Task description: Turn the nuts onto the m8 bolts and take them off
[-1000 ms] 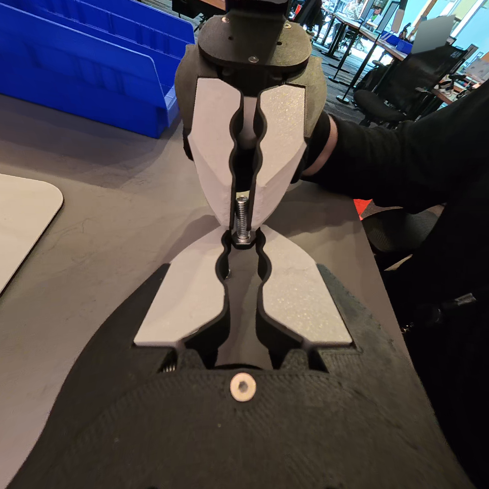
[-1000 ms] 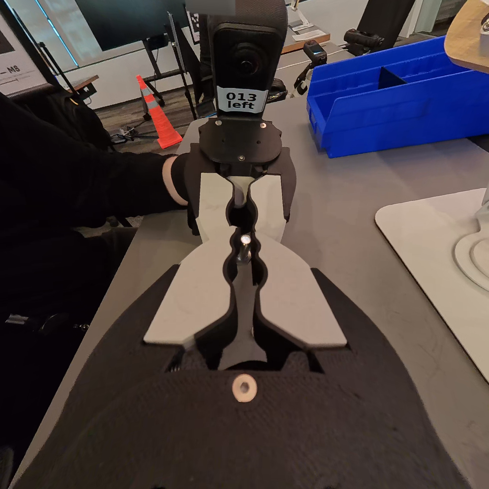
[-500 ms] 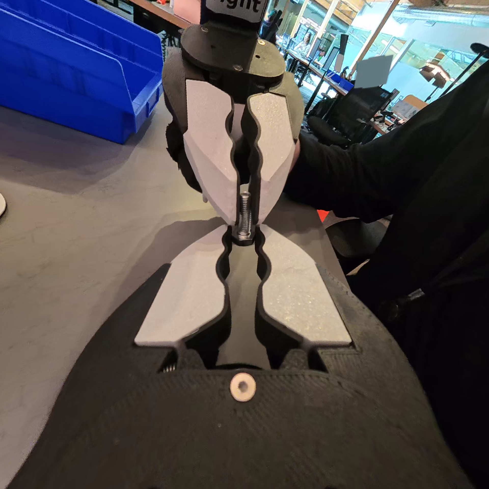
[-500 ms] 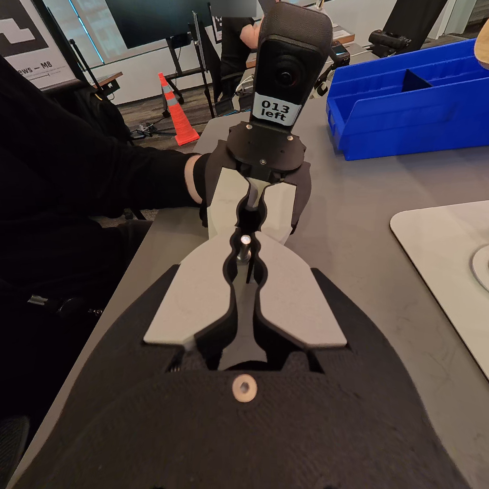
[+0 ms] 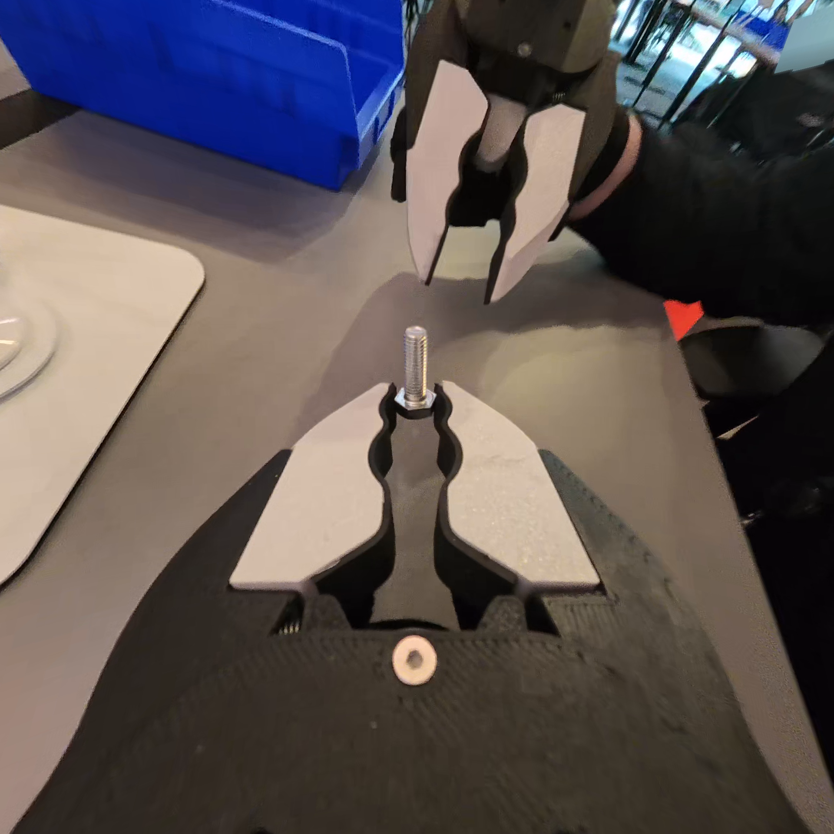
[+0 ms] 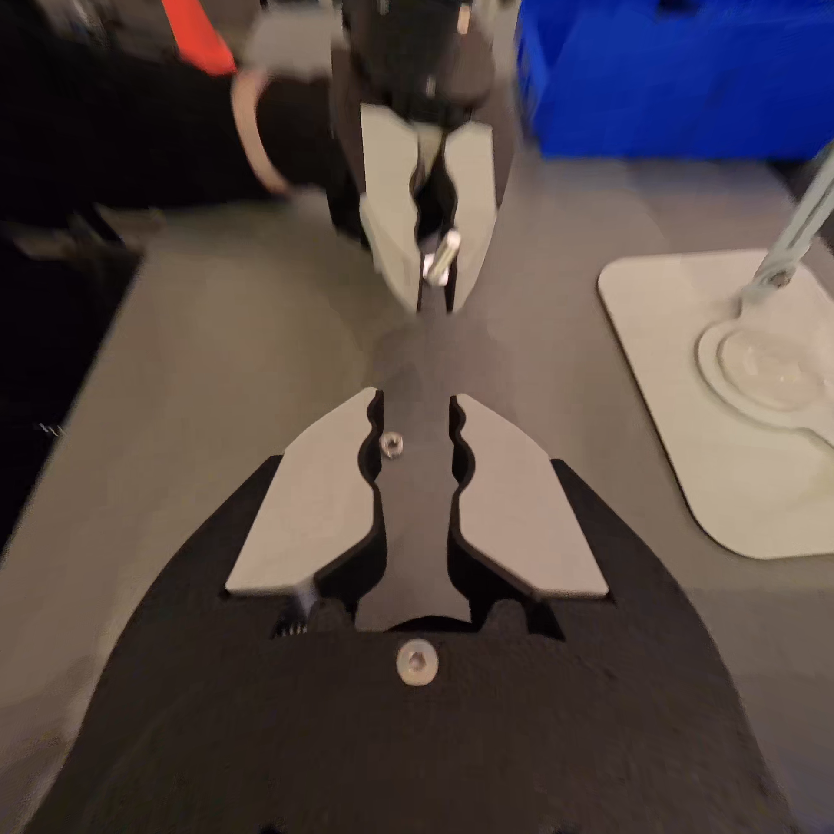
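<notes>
A grey matte tabletop (image 5: 135,189) is seen, with a blue plastic bin (image 5: 216,76) at its far edge and a pale rounded-corner mat (image 5: 90,343) to one side; a clear disc-shaped base (image 6: 776,374) rests on the mat.

The left gripper (image 5: 414,397) is clamped on the hexagonal head of a silver bolt (image 5: 415,368). The head is seated in the first notch of the black scalloped pads, both pads pressing on it, and the threaded shank projects beyond the fingertips, bare of any nut.

The right gripper (image 6: 415,397) is held with its jaws apart, nothing being gripped. A small silver hex nut (image 6: 391,445) is seen in the gap, just beside the left-hand pad; whether it touches that pad cannot be told because of blur. The two grippers face each other tip to tip, apart, over the table.

The fingers are faced in light grey, slightly grainy plates, with black wavy inner linings, and are mounted on black ribbed printed bodies. A dark sleeve (image 5: 722,216) is visible behind the right gripper.
</notes>
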Tool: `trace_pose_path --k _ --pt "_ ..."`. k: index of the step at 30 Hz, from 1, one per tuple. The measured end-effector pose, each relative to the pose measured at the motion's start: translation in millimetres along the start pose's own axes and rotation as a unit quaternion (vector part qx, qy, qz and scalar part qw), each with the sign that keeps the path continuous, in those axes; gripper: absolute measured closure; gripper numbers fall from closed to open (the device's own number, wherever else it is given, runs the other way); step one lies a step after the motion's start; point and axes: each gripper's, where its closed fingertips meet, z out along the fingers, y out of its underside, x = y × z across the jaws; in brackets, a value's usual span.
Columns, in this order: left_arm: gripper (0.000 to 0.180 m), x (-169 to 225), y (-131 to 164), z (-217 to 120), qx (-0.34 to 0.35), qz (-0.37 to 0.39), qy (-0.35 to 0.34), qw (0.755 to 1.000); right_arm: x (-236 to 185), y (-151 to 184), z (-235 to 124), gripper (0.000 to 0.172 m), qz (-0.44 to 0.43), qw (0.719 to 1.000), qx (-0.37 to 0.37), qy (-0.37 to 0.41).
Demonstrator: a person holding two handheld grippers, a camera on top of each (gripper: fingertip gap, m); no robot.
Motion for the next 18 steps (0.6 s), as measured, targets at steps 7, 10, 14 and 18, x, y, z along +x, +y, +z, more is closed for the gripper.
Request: trace_pose_path --k 7,10,14,18 --pt "0.165 -10.8 16.1 -3.3 -0.036 0.021 -0.033 0.999 -15.9 49.7 35.0 0.142 -0.066 0.984 -0.158 -0.045" --pt "0.165 -13.6 17.6 -6.0 -0.037 0.021 -0.039 0.998 -12.7 53.6 42.4 0.143 -0.075 0.98 -0.178 -0.049" --pt "0.165 -16.3 17.0 -9.7 -0.032 0.018 -0.044 0.998 -11.7 57.1 46.9 0.147 -0.077 0.977 -0.194 -0.055" --pt "0.165 -18.5 16.9 -10.4 -0.031 0.017 -0.046 0.998 -16.1 61.1 49.1 0.157 -0.077 0.974 -0.2 -0.067"
